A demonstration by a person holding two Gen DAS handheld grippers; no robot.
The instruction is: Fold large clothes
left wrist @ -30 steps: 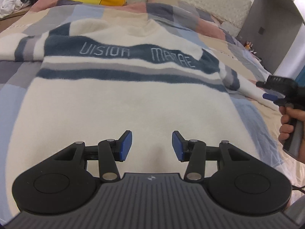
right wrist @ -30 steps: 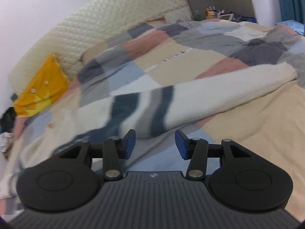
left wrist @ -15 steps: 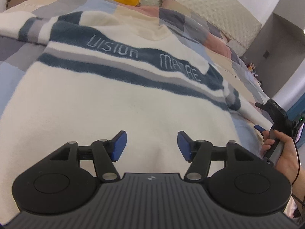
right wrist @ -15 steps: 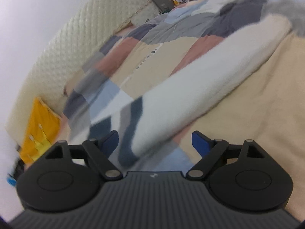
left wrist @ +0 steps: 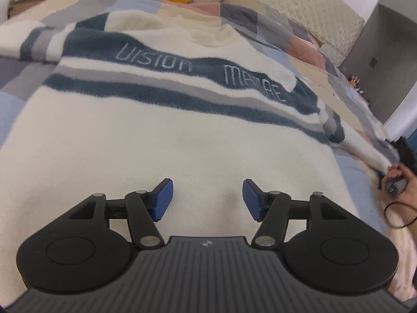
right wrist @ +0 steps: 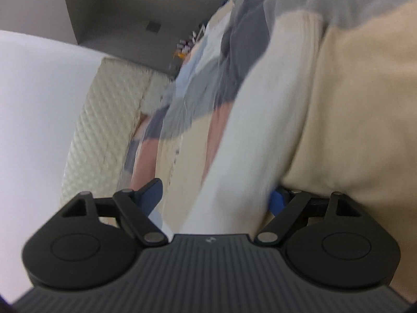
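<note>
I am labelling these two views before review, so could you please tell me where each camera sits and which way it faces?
Left wrist: sits on the left claw, looking along its open fingers over the sweater toward the headboard; the person's right hand shows at the right edge.
Right wrist: sits on the right claw, rolled sideways, looking along the sweater's sleeve, which lies between its open fingers; no hand shows.
Shared: sweater, patchwork bedspread, headboard.

We rolled the right gripper (right wrist: 213,198) sideways and lowered it over the sweater's sleeve (right wrist: 250,135), its jaws spreading around it. The left gripper (left wrist: 207,199) also widened above the sweater (left wrist: 166,140).
</note>
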